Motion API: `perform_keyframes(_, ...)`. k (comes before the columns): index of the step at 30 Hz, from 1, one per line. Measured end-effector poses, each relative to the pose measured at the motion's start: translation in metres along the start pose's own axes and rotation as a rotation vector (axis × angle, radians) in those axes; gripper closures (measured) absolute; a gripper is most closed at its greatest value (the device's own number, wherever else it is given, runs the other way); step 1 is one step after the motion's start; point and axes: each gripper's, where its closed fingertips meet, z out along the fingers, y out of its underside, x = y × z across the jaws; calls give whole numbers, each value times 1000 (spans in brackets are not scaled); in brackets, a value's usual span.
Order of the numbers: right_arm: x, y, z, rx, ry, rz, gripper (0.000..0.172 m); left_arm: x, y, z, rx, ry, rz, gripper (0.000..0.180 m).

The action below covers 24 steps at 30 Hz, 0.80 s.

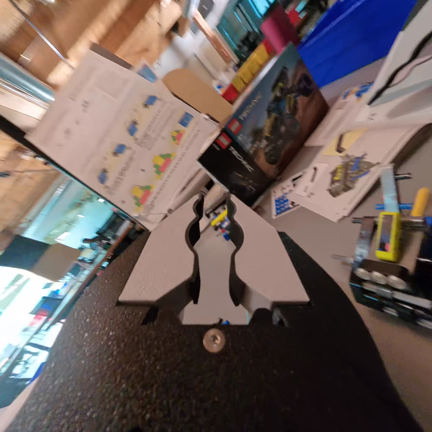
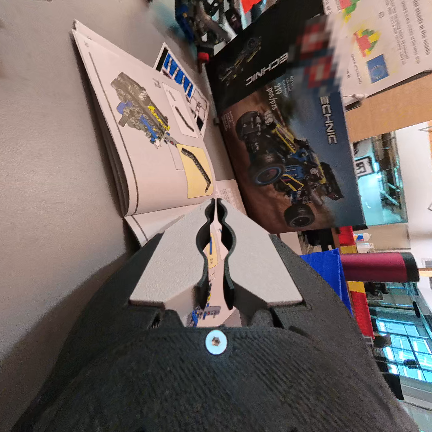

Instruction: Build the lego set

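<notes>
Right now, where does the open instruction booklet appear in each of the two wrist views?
Left wrist view: the open instruction booklet lies on the table at right of centre, beyond and to the right of the gripper's fingers, its model drawing visible.
Right wrist view: it lies at left of centre, just beyond the fingertips.
Shared landmark: the dark toy-car box stands beside the booklet in both views.

Grey table (image 2: pixel 46 163), bright windows (image 2: pixel 402 350) — wood panelling (image 1: pixel 70 28)
</notes>
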Motion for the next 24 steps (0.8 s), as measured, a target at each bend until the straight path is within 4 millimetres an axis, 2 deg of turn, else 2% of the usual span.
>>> perform_keyframes(1,2,-3,0,29,15,-4,171,-2,-2,-1,19,-26,12,165)
perform_keyframes(7,-7,-5,3,63,-2,-76,171,0,-2,-2,25,-94,189,167)
perform_keyframes(9,-4,-7,1,68,9,-82,172,1,0,-1,13,-104,222,168)
perform_keyframes(14,-10,-8,5,72,-20,-68,172,-1,6,1,-4,-106,215,168)
perform_keyframes(18,-22,-20,13,97,-49,-92,172,3,8,3,-10,-91,208,169)
perform_keyframes(22,-43,-13,19,25,-139,-238,172,5,10,4,-15,-79,213,169)
perform_keyframes(24,-44,-13,20,20,-137,-288,172,7,12,5,-21,-72,208,170)
